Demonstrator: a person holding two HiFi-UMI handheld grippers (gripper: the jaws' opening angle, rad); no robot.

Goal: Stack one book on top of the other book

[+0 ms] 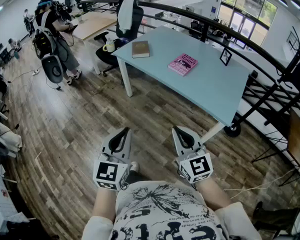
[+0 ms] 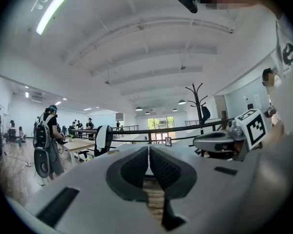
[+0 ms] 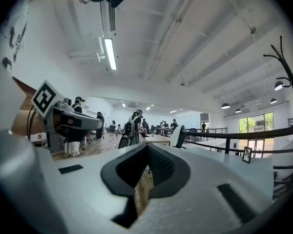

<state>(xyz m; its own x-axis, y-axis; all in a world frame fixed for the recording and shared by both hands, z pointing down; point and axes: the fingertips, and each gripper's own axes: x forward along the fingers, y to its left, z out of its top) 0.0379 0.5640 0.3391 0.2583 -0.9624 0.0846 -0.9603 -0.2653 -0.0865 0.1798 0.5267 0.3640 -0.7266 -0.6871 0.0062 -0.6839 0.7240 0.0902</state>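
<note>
A brown book (image 1: 140, 49) lies flat on the far left part of the light blue table (image 1: 215, 86). A pink book (image 1: 183, 64) lies flat near the table's middle, apart from the brown one. My left gripper (image 1: 124, 132) and right gripper (image 1: 181, 131) are held side by side close to my body, over the wooden floor, well short of the table. Both are shut with nothing between their jaws. In the left gripper view the left gripper (image 2: 149, 150) points level at the table, and the right gripper (image 3: 147, 147) does likewise in its own view.
A small picture frame (image 1: 225, 57) stands at the table's far right. A mug (image 1: 109, 46) sits by an office chair (image 1: 126, 15) behind the table's left end. A black railing (image 1: 270, 59) runs behind the table. A person with a backpack (image 1: 50, 29) stands at the left by another desk.
</note>
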